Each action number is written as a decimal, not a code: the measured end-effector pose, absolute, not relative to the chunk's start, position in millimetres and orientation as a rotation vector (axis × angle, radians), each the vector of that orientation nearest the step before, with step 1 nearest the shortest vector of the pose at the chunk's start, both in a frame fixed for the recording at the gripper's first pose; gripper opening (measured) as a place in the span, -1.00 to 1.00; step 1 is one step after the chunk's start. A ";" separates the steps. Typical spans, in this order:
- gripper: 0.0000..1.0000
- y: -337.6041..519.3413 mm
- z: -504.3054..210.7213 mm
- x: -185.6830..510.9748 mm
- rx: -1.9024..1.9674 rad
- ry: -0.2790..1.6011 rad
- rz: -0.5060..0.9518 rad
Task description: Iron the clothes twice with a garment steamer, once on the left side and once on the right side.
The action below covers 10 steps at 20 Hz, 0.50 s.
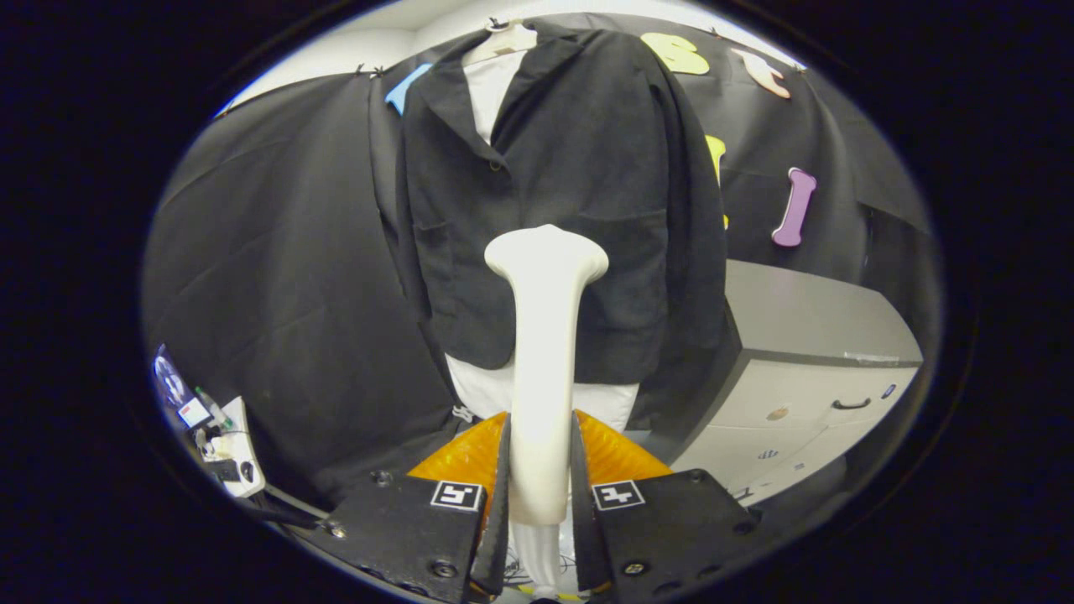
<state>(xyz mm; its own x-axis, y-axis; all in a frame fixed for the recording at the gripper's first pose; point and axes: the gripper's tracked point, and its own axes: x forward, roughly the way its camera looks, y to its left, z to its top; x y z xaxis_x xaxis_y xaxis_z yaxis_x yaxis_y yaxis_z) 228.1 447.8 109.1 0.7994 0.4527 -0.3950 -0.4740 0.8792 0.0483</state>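
Cream steamer (544, 352), black jacket (570, 193) over white shirt (489, 84)

Cam rides gripper (541, 470), looks forward along fingers clamping steamer (544, 335); jacket (570, 210) near, straight ahead beyond them.

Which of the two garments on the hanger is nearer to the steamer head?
The black jacket, worn outermost; the white shirt lies under it, showing at collar and hem. The claw is shut on the steamer.
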 end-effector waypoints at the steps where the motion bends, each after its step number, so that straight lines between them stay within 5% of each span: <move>1: -0.31 449.9 114.0 227.0 -0.053 0.401 0.501; 10: -0.31 490.0 176.8 206.6 -0.031 0.286 0.559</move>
